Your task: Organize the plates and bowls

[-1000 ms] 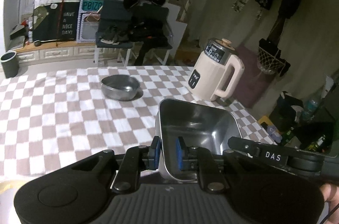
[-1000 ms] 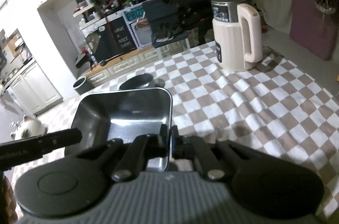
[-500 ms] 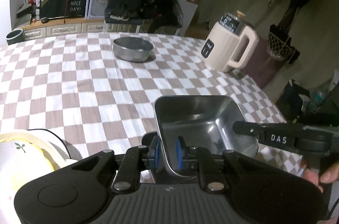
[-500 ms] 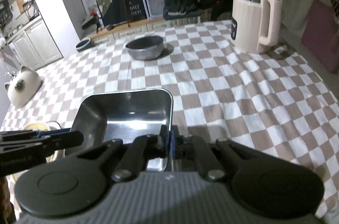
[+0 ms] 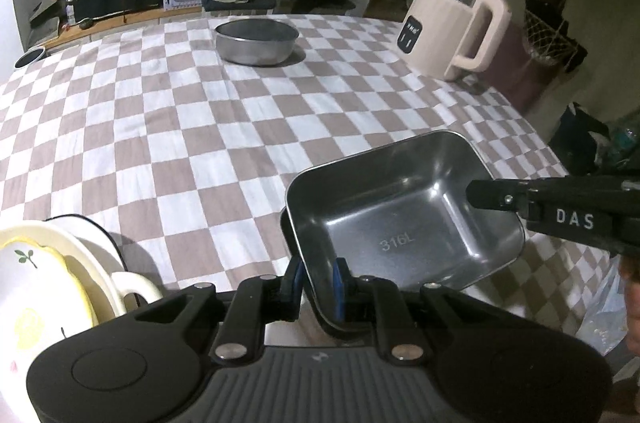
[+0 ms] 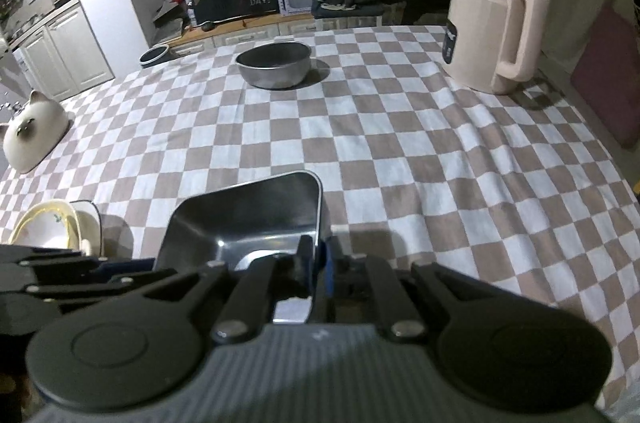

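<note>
The rectangular stainless-steel dish stamped 316L (image 5: pixel 404 219) sits low and right of centre in the left wrist view, carried between both tools: the left gripper (image 5: pixel 318 279) has its blue-padded fingers narrowed onto the dish's near-left wall, one pad inside and one outside, while the right gripper (image 6: pixel 316 271) pinches the right-hand wall (image 6: pixel 318 219) the same way, nearly closed. The dish appears to hover just above the brown-and-white checked tablecloth (image 5: pixel 180 127), though contact underneath is hidden. This looks like the carrying step. A stack of cream ceramic plates and a leaf-printed bowl (image 5: pixel 48 275) lies at lower left, a round steel bowl (image 5: pixel 256 41) at the top centre, a cream electric kettle (image 5: pixel 456 23) at upper right. Next, the dish likely needs level travel toward one of those groups, both grips released together.
</note>
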